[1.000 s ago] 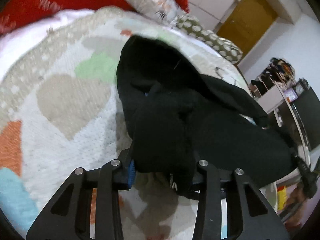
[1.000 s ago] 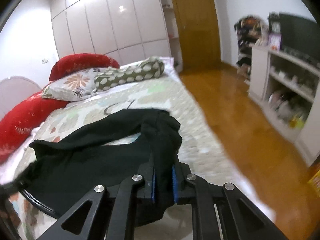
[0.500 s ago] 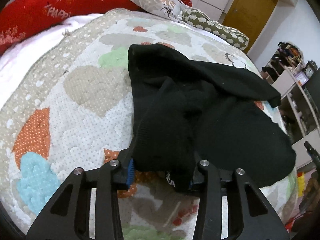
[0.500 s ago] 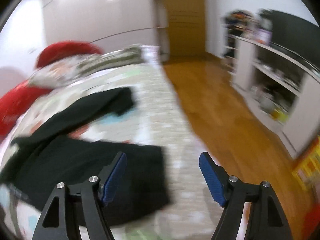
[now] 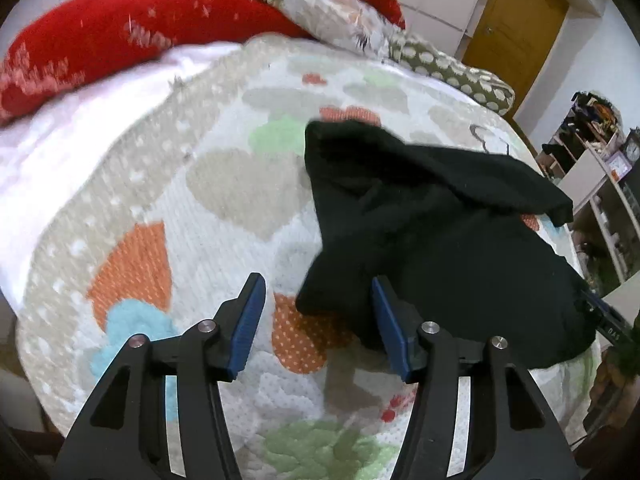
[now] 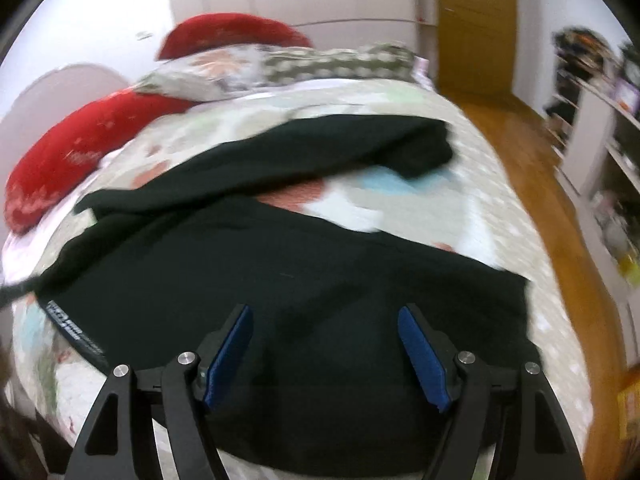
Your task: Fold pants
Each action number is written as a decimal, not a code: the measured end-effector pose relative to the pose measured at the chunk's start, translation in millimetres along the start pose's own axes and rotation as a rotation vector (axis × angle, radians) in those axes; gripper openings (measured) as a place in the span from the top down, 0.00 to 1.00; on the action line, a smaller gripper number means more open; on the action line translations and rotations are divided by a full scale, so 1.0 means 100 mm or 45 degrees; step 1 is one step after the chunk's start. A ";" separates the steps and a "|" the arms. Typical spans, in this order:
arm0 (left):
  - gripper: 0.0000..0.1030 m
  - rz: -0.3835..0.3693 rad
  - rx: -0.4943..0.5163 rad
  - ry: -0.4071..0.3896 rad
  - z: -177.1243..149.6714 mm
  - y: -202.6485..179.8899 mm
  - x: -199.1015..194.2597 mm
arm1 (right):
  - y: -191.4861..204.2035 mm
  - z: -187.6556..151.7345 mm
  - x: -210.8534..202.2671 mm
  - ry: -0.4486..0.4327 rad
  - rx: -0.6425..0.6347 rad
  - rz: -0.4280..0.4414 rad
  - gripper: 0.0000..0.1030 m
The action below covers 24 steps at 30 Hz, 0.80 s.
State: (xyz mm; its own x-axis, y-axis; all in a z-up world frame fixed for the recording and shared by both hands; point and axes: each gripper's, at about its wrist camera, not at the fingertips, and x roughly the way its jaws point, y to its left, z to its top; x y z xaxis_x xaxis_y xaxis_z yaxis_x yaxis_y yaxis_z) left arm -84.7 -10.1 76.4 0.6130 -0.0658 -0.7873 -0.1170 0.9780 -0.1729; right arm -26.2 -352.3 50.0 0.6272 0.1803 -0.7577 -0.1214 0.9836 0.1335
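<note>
Lying rumpled (one leg askew), black pants; right claw spread, left claw opening, unpinched.

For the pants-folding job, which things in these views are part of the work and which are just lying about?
Part of the job:
black pants, spread on the quilt
left gripper, jaws opening, pads off the cloth
right gripper, open above the pants

Lying about:
red cushions
floral pillow
dotted pillow
shelves

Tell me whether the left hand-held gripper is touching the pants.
Cannot tell. In the left wrist view the opening left hand-held gripper has a pants corner between its pads, overlapping the right pad, with no clear contact or gap.
</note>
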 end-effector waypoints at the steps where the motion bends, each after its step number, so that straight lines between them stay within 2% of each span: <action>1: 0.47 0.005 0.007 -0.023 0.03 -0.01 -0.04 | 0.11 0.01 0.08 0.017 -0.026 0.033 0.29; 2: 0.45 -0.001 0.004 -0.037 0.06 -0.02 -0.08 | 0.15 0.01 0.16 0.033 -0.035 0.060 0.29; 4: 0.23 -0.030 -0.015 -0.042 0.15 -0.01 -0.06 | 0.25 0.00 0.34 0.084 -0.041 0.107 0.29; 5: 0.22 -0.047 -0.030 -0.039 0.20 0.00 -0.03 | 0.27 0.01 0.41 0.106 -0.041 0.100 0.29; 8: 0.22 -0.096 -0.065 -0.009 0.39 -0.02 0.11 | 0.24 0.14 0.40 0.068 -0.007 0.116 0.29; 11: 0.22 -0.113 -0.093 0.030 0.62 -0.09 0.33 | 0.02 0.39 0.41 0.013 0.144 0.187 0.27; 14: 0.22 -0.122 -0.147 0.123 0.83 -0.14 0.65 | -0.24 0.65 0.56 -0.010 0.284 0.137 0.26; 17: 0.22 -0.091 -0.195 0.188 0.93 -0.15 0.85 | -0.54 0.86 0.73 -0.035 0.446 0.154 0.26; 18: 0.22 -0.121 -0.215 0.211 0.97 -0.14 0.91 | -0.60 0.91 0.77 -0.046 0.479 0.159 0.26; 20: 0.22 -0.148 -0.255 0.216 1.03 -0.14 0.98 | -0.72 0.99 0.88 -0.060 0.539 0.154 0.26; 24: 0.22 -0.119 -0.262 0.203 1.19 -0.20 1.12 | -0.93 1.16 1.16 -0.029 0.664 0.178 0.25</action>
State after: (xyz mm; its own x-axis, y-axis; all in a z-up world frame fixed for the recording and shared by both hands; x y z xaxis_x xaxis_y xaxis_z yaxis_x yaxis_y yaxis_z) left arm 79.5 -12.9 62.2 0.4997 -0.2005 -0.8427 -0.2319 0.9064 -0.3531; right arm 147.6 -422.3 23.8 0.6495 0.3045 -0.6968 0.1895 0.8226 0.5361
